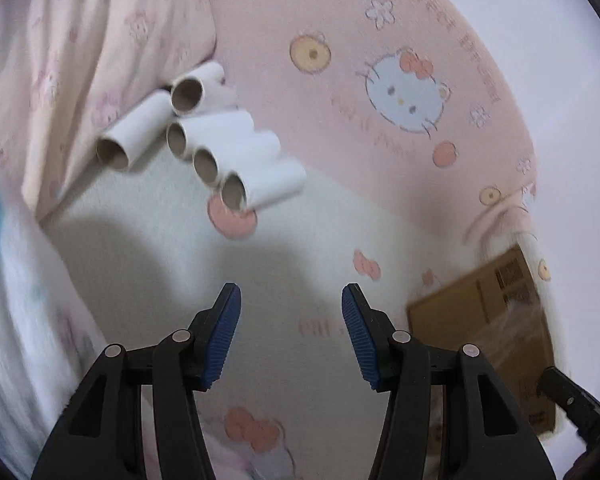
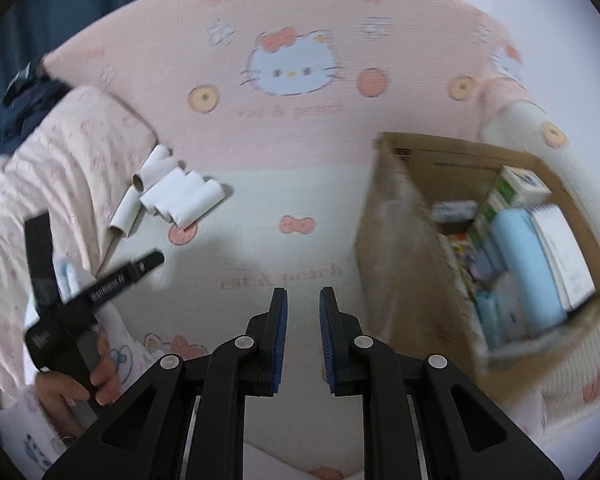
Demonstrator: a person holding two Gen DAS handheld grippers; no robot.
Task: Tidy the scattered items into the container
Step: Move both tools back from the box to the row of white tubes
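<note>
Five cardboard tubes [image 1: 196,140] are seen bunched on a pink cartoon-print bedspread [image 1: 380,20], against a folded quilt [image 1: 60,60]. The left gripper [image 1: 291,334] is held wide and empty short of them. The right gripper [image 2: 303,340], nearly closed with nothing between its pads, is poised beside the cardboard box [image 2: 404,264], already partly filled. A reach for a tube is judged under way; the jaws must straddle one tube.

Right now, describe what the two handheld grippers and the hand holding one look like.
Both the left gripper and the right gripper are black plastic with angular, cut-out linkage arms, silver round pivot pins, and ribbed blue pads on the fingers. In the right wrist view, the left gripper's black body carries small white lettering, too blurred to read. The hand gripping it is bare; no sleeve shows.
</note>
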